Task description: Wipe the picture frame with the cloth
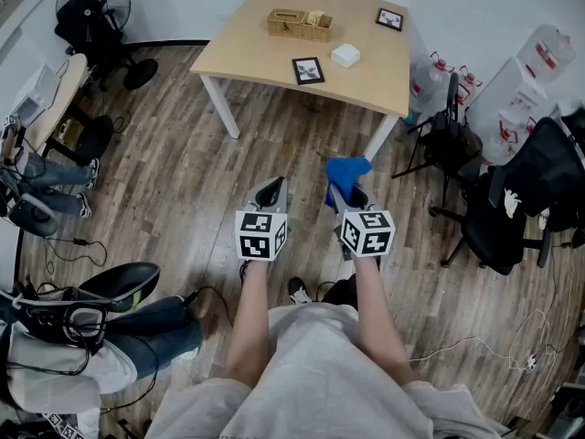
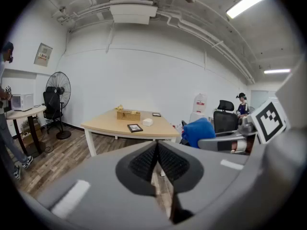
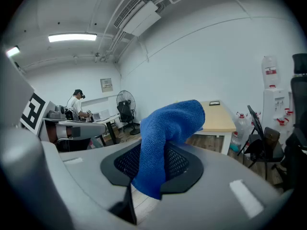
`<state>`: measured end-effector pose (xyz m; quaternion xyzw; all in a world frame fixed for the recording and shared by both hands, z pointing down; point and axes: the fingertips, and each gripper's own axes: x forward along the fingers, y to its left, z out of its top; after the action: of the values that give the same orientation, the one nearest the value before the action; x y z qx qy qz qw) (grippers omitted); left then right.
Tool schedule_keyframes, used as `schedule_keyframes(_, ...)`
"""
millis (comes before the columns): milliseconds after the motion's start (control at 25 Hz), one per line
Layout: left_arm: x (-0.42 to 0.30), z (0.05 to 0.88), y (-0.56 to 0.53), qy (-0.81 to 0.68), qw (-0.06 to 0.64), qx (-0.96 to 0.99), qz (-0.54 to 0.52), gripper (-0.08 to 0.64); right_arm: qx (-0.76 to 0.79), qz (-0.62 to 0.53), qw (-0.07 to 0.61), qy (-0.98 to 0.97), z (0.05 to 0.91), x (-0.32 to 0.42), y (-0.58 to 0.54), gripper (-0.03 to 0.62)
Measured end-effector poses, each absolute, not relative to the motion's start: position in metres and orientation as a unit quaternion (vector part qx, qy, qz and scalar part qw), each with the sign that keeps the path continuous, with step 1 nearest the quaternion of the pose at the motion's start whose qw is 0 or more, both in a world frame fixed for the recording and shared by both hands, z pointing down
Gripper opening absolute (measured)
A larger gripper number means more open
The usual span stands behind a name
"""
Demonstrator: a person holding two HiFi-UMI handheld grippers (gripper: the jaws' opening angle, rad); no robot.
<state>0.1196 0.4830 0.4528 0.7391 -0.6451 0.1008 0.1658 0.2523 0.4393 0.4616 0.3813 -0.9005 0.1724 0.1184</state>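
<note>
A black picture frame [image 1: 308,69] lies near the front edge of the wooden table [image 1: 247,53]; the left gripper view shows this frame [image 2: 135,127] small and far ahead. A second frame [image 1: 389,19] lies at the table's far right corner. My right gripper [image 1: 342,193] is shut on a blue cloth [image 1: 345,173], which bulges up between the jaws [image 3: 170,128]. My left gripper [image 1: 271,191] is shut with nothing in it, jaws pressed together [image 2: 157,159]. Both grippers hang over the floor, well short of the table.
A woven basket [image 1: 300,24] and a white box [image 1: 345,56] sit on the table. Black office chairs [image 1: 512,199] and water bottles [image 1: 539,62] stand to the right. A fan [image 1: 96,3] and a seated person's legs [image 1: 55,176] are at left. Cables lie on the floor.
</note>
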Motion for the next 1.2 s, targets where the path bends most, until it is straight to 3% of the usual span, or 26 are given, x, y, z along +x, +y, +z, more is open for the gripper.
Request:
schedule_keyframes(640,0.085,0.462,0.473,-0.658,0.181,0.725,0.095,0.052,0.393,0.186,0.109,-0.894,0.472,0.242,0.421,0.104)
schedule_keyframes(1200,0.034,0.465,0.346,-0.655,0.178,0.726,0.115,0.052,0.386,0.205,0.089,-0.895,0.475,0.187,0.284,0.104)
